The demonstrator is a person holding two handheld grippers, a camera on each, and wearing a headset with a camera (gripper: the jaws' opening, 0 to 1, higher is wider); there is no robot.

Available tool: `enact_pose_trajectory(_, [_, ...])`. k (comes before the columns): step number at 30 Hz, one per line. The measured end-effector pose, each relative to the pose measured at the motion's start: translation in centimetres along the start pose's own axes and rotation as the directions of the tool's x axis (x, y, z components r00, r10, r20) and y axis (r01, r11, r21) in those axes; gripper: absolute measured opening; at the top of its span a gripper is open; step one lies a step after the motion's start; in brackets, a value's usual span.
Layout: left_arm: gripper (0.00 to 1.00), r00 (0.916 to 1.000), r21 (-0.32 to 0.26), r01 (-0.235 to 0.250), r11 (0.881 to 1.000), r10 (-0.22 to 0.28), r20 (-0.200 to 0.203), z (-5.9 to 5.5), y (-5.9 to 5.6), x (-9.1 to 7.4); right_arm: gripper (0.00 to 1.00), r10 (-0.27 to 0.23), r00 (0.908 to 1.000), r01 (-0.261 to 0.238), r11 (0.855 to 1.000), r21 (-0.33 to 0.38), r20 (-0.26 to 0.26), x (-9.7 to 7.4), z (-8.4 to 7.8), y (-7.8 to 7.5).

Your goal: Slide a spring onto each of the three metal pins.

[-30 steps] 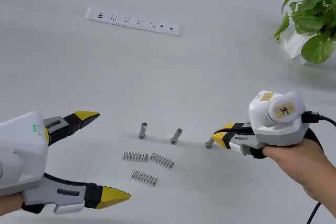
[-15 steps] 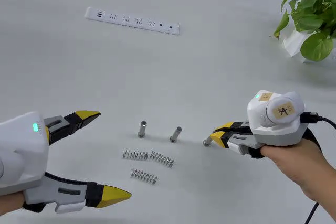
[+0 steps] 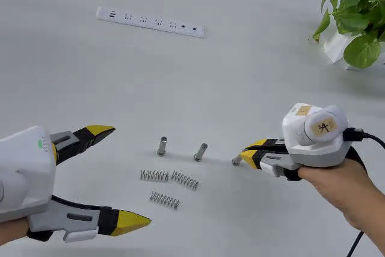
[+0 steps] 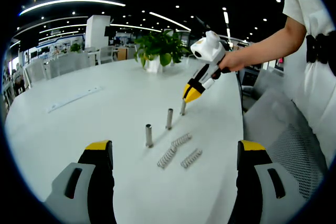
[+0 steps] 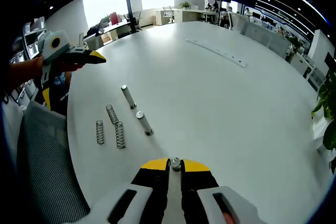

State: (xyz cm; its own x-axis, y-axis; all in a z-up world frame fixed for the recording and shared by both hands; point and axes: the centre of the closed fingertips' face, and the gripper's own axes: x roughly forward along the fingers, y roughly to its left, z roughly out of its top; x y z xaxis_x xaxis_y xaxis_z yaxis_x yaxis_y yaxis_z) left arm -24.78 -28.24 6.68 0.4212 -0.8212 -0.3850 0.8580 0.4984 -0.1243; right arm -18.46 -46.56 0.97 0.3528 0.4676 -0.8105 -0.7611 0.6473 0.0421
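Note:
Three metal pins stand on the white table: a left pin (image 3: 162, 146), a middle pin (image 3: 200, 152) and a right pin (image 3: 236, 161). My right gripper (image 3: 245, 154) is shut on the right pin, whose round top (image 5: 175, 163) shows between the yellow tips. Three springs lie flat in front of the pins: one (image 3: 154, 176), a second (image 3: 185, 180) and a third (image 3: 164, 200). My left gripper (image 3: 114, 176) stands wide open to the left of the springs, nothing between its fingertips (image 4: 98, 146). The left gripper view shows the pins (image 4: 149, 135) and springs (image 4: 181, 149) ahead.
A white power strip (image 3: 150, 22) lies far back on the table. A potted plant (image 3: 355, 10) stands at the back right. A cable (image 3: 366, 137) trails from the right gripper. Bare table surface (image 3: 252, 88) lies between pins and strip.
The head camera has shifted slightly. Both grippers hold their places; the right one stays shut on the right pin.

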Motion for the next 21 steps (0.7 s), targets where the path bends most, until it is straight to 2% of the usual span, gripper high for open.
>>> enact_pose_trajectory(21, [0.98,1.0,-0.003,0.001,1.0,-0.001,-0.001,-0.12,0.01,0.03,0.06,0.0,1.0,0.0,1.0,0.006,0.006,0.09,-0.07,0.0])
